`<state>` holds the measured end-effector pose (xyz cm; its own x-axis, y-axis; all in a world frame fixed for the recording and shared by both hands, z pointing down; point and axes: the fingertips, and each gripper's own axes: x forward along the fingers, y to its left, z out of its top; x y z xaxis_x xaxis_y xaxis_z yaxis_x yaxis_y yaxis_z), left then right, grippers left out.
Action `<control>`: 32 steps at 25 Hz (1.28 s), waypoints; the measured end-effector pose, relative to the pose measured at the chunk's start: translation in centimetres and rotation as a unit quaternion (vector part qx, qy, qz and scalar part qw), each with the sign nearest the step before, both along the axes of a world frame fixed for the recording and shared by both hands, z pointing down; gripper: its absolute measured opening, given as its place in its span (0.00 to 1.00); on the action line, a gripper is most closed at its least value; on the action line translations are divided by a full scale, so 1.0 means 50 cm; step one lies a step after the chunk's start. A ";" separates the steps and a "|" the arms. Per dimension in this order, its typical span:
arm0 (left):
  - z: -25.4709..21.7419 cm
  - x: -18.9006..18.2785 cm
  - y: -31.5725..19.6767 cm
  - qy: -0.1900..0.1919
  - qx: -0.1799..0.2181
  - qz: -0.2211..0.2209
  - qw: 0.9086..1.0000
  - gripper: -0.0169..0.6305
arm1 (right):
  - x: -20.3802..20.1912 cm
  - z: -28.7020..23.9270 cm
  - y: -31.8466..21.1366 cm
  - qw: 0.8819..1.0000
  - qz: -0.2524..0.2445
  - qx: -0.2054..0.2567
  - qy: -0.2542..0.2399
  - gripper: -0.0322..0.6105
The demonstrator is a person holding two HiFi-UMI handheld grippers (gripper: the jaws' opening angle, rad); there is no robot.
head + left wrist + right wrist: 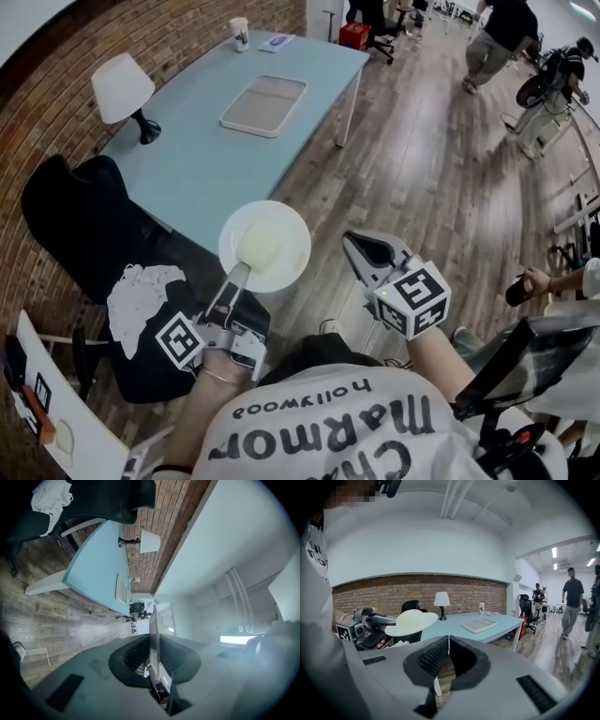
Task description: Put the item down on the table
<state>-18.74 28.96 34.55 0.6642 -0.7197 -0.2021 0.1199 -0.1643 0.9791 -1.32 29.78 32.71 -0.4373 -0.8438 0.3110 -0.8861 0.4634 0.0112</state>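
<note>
- I'm gripping a white plate point(286, 230) level, apparently by its rim, in the left gripper point(238, 274), near the counter point(197, 169), ready for set-down.
- Right gripper point(364, 248) is hanging closed, empty.

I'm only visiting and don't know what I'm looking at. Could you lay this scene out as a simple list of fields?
Item: white hat-shaped item, held in the air, not on the table
Left gripper: shut on the item's rim
Right gripper: jaws together, nothing between them
Table: light blue, beside a brick wall
On the table: lamp, tray, cup
Task state: item not yet set down
</note>
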 end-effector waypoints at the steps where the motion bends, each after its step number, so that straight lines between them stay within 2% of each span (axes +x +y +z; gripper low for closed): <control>1: -0.001 0.010 -0.014 0.001 -0.001 -0.003 1.000 0.09 | 0.010 0.001 -0.016 1.000 -0.003 -0.001 0.000 0.07; 10: 0.008 0.134 -0.144 -0.005 -0.016 -0.032 0.999 0.09 | 0.137 0.014 -0.163 0.999 -0.030 -0.016 0.002 0.07; 20: 0.013 0.189 -0.195 0.002 -0.018 -0.052 0.998 0.09 | 0.175 0.028 -0.226 0.998 -0.062 -0.022 0.001 0.07; 25: 0.029 0.184 -0.199 -0.005 -0.025 -0.053 0.998 0.09 | 0.165 0.058 -0.232 0.997 -0.066 -0.035 -0.003 0.07; 32: 0.024 0.190 -0.272 -0.003 -0.032 -0.060 0.998 0.09 | 0.174 0.054 -0.302 0.997 -0.070 -0.040 0.000 0.07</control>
<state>-9.24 15.34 35.75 0.5739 -0.8051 -0.1498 0.0970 -0.1149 0.9886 7.38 14.69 35.43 -0.5497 -0.7464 0.3751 -0.8123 0.5823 -0.0316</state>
